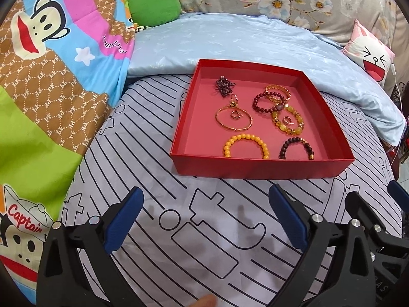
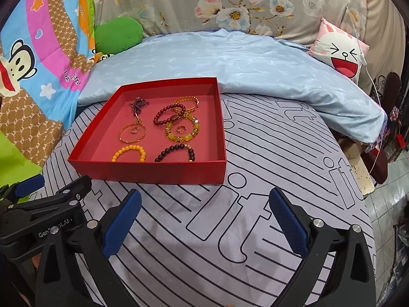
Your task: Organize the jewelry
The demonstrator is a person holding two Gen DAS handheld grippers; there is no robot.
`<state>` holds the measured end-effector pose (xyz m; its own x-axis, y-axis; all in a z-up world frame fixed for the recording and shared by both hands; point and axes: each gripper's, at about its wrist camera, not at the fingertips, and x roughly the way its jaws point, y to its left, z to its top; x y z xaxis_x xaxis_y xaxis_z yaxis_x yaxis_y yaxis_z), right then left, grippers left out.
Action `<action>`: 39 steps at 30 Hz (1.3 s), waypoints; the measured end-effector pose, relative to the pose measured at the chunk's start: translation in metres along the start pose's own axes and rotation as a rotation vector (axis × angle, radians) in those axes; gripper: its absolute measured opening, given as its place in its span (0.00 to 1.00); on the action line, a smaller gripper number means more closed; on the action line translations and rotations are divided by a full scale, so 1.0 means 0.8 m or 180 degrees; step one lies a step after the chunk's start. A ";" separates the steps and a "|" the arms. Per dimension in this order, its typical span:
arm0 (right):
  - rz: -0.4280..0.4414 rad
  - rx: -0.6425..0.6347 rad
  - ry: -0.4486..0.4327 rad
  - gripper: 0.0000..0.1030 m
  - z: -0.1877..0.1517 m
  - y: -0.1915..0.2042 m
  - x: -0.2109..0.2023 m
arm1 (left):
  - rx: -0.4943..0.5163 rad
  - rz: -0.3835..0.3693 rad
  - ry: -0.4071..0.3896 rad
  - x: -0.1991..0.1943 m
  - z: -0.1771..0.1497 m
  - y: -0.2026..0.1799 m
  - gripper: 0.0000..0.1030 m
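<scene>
- A striped grey sheet (image 1: pixel 158 168) lay beneath the jaws.
- A blue quilt (image 2: pixel 204 61) lay far ahead.
- A green cushion (image 1: pixel 153 7) sat ahead-left.
- A pink pillow (image 2: pixel 340 53) sat ahead-right.

You worked over a bed covered with a pale grey sheet (image 2: pixel 255 179) printed with black lines and letter shapes. Behind it lay a light blue quilt (image 2: pixel 230 58), folded across the bed. A cartoon monkey blanket (image 1: pixel 51 76) in bright colours was piled at the left, with a green cushion (image 1: pixel 153 7) beside it. A grey floral fabric (image 2: pixel 204 2) stood at the back, and a pink rabbit-face pillow (image 2: pixel 340 53) leaned at the right. Pale floor tiles (image 2: pixel 383 204) showed at the right edge.
</scene>
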<state>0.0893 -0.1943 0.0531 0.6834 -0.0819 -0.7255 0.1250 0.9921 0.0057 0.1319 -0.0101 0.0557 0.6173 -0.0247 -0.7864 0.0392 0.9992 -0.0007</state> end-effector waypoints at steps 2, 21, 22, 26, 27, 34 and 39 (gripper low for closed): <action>-0.0005 0.0006 0.0002 0.94 -0.001 0.001 0.000 | -0.0011 0.0005 0.0007 0.001 -0.001 0.000 0.91; -0.0004 0.0040 0.0082 0.94 -0.004 0.000 0.007 | 0.0015 0.0048 -0.0012 0.003 -0.002 0.001 0.91; -0.0002 0.0042 0.0080 0.94 -0.004 0.000 0.007 | 0.0012 0.0048 -0.0015 0.003 -0.002 0.001 0.91; -0.0004 0.0045 0.0078 0.94 -0.004 0.000 0.007 | 0.0009 0.0055 -0.0028 0.003 -0.002 0.002 0.91; -0.0005 0.0044 0.0080 0.94 -0.004 0.000 0.007 | 0.0008 0.0056 -0.0028 0.003 -0.002 0.002 0.91; -0.0005 0.0042 0.0080 0.94 -0.004 0.000 0.007 | 0.0009 0.0057 -0.0027 0.003 -0.002 0.002 0.91; -0.0002 0.0041 0.0081 0.94 -0.004 0.000 0.007 | 0.0013 0.0062 -0.0027 0.003 -0.002 0.003 0.91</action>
<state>0.0911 -0.1946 0.0470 0.6647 -0.0801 -0.7428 0.1350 0.9907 0.0140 0.1318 -0.0079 0.0528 0.6245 -0.0056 -0.7810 0.0304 0.9994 0.0172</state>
